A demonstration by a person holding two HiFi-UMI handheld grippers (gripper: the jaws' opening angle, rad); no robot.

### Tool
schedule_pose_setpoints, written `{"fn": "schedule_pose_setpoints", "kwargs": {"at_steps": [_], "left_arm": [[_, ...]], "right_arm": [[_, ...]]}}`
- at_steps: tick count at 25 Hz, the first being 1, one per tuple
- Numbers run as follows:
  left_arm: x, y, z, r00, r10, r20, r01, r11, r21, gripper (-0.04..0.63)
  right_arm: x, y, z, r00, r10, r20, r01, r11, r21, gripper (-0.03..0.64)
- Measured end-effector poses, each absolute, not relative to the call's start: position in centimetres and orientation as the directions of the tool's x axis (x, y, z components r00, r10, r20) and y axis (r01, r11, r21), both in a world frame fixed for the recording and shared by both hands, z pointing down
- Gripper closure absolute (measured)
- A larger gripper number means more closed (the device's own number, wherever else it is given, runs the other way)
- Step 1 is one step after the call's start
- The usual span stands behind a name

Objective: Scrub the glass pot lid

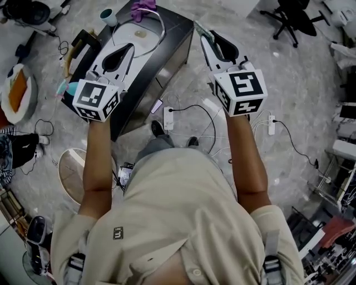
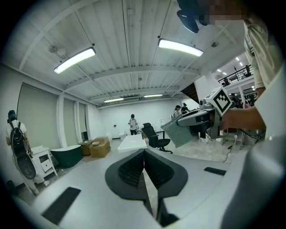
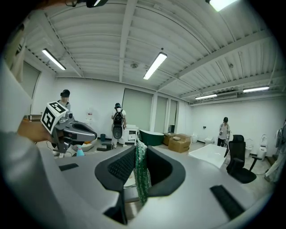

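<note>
The glass pot lid (image 1: 157, 25) lies flat on a black table (image 1: 175, 33) at the top of the head view, seen as a metal ring with a knob in the middle. My left gripper (image 1: 129, 49) hovers over the lid's near-left edge, its jaws shut with nothing between them (image 2: 144, 153). To the right of the table, my right gripper (image 1: 208, 37) is shut on a green scouring pad (image 1: 202, 29), which stands upright between the jaws (image 3: 140, 179). Both grippers are tilted up and face out into the room; each shows in the other's view.
On the table are a purple cloth (image 1: 143, 8), a cup (image 1: 108, 16) and a teal bottle (image 1: 71, 88). Power strips (image 1: 168, 118) and cables lie on the floor by my feet. An office chair (image 1: 292, 19) stands far right. People stand about the room (image 3: 117, 123).
</note>
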State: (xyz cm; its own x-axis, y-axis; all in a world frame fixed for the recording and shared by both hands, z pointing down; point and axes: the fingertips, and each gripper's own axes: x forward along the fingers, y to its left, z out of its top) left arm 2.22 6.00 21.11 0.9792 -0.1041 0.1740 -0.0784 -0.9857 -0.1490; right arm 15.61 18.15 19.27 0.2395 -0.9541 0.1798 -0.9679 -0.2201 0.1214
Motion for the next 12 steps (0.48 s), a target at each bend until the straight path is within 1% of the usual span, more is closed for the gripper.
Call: {"fn": "schedule_pose_setpoints", "kwargs": {"at_steps": [6,12], "left_arm": [[1.3,0.6,22.6,0.982,-0.087,0.165,-0.070,-0.992,-0.106,0.580],[2.3,-4.5,22.8,0.986,-0.081,0.146,-0.072,-0.995,-0.062,0.580]], "right_arm": [[14.6,14.2,18.7,0.282,-0.939,0.197,-0.954,-0.253,0.161,0.535],[15.1,10.6,17.3,0.313,-0.924,0.220,-0.941,-0.271,0.204,0.535]]}}
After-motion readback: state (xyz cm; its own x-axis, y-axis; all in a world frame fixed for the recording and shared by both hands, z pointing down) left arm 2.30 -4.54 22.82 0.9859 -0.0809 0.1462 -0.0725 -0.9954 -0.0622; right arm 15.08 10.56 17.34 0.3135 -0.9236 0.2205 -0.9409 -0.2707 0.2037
